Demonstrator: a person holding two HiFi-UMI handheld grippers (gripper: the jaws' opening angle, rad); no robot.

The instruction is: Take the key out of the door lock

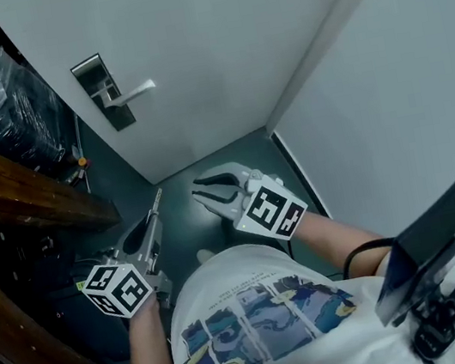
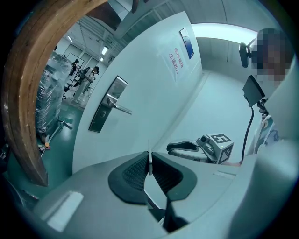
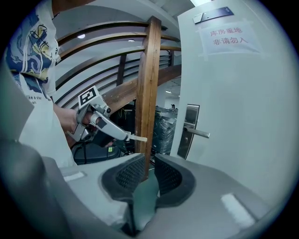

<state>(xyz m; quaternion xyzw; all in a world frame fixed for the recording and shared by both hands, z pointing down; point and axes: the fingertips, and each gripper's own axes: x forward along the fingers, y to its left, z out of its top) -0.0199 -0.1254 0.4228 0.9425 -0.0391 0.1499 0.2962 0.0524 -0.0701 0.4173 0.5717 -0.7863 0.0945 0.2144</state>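
— Where was the key (image 2: 149, 161)?
— Between the fingers of the left gripper (image 1: 157, 205), well apart from the lever handle (image 1: 132, 92) on the door (image 1: 210, 32) ahead.
— And the wooden railing (image 1: 12, 193)?
— Left of the door. The right gripper (image 1: 203, 190) was near the left gripper, on its right.

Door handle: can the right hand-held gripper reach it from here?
Probably yes, with a stretch. Only bare floor lies between the right hand-held gripper and the door handle, and its jaws are apart and empty.

A paper sign (image 3: 229, 37) on the door (image 3: 243, 116) reads 库房重地 非请勿入 in red; the blue plaque (image 3: 214, 15) above it is unreadable
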